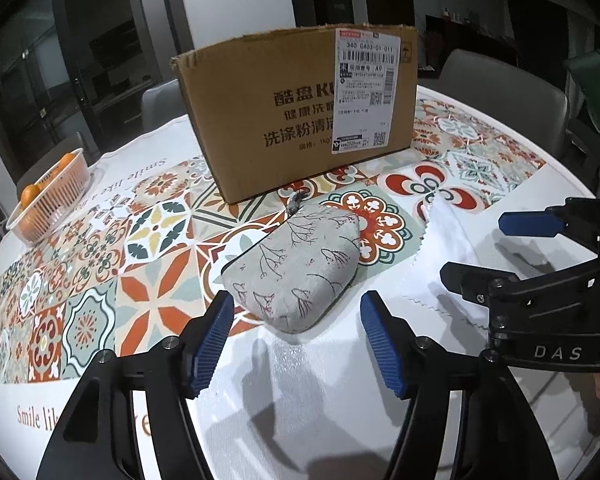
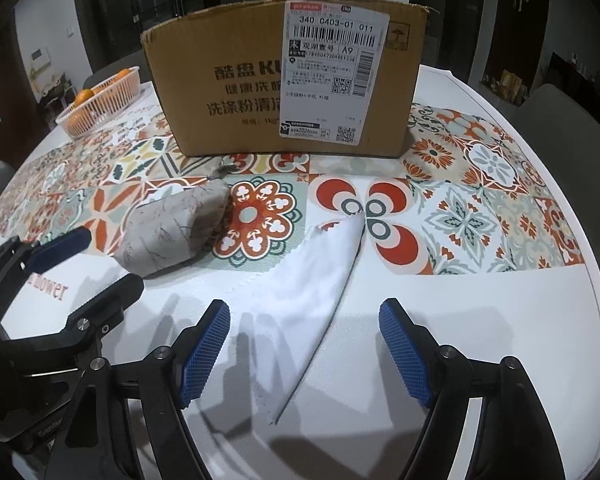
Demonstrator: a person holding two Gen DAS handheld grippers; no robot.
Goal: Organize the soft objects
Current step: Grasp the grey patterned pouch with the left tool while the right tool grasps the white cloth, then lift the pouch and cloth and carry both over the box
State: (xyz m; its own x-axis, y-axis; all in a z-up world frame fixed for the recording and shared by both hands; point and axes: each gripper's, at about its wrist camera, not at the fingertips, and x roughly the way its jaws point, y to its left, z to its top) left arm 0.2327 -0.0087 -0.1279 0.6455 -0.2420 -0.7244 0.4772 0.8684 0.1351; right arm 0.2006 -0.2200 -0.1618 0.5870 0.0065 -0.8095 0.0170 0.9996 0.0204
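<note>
While both tongs gape empty, the left tongs [image 1: 296, 316] flank the grey floral pouch [image 1: 296, 264] on the table [image 1: 500, 420]; the right tongs [image 2: 304, 320] hover over the white cloth [image 2: 312, 288], before the cardboard box [image 1: 260, 92].

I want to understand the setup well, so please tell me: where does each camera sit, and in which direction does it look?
Left wrist: sits on the left gripper, looking down and forward at the grey pouch; its open blue-padded fingers show, and the right gripper is at the right edge.
Right wrist: sits on the right gripper, looking at the white cloth; its open fingers show, and the left gripper is at the left.
Both share the pouch, cloth, cardboard box, orange basket and patterned tablecloth.
</note>
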